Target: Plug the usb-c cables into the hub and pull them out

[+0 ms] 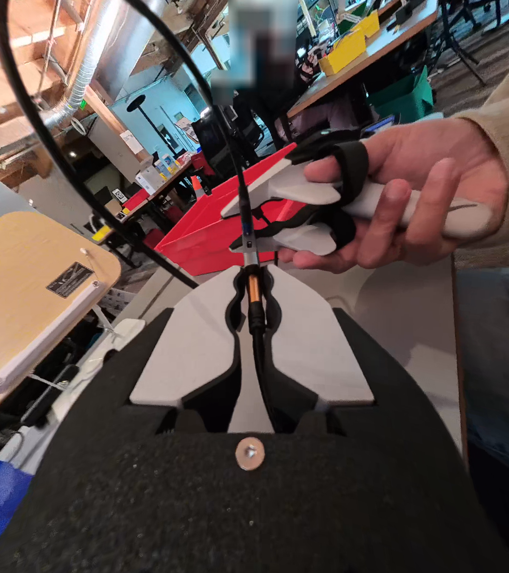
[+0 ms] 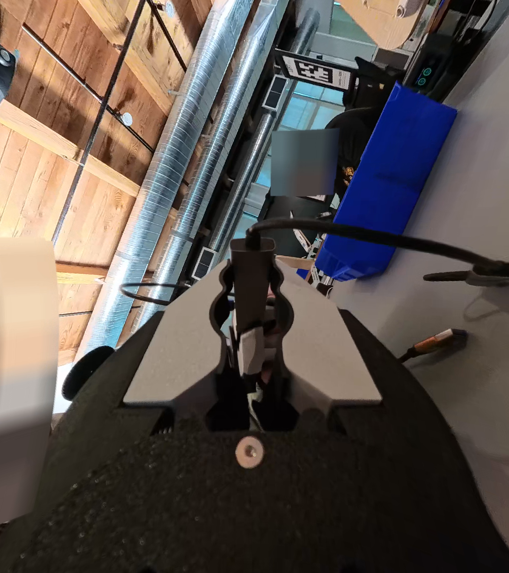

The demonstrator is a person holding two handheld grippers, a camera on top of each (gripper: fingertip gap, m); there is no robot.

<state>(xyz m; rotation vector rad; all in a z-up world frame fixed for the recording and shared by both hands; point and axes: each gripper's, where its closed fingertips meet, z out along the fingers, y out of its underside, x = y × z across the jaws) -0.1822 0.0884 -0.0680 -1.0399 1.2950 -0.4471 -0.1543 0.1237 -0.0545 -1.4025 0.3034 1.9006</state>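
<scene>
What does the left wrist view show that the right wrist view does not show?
Only the left wrist view: the left gripper shut on an orange cable plug, a hand, a red bin.
Only the right wrist view: a spare orange plug on the grey table.
Both: the right gripper shut on the hub.

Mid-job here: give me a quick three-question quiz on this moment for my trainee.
1. True or false: the left gripper is shut on an orange plug.
2. What does the right gripper hold? A) hub B) pen C) nothing
3. Fill in: in the right wrist view, a spare plug lies on the ____.

Key: 1 true; 2 A; 3 table.
</scene>
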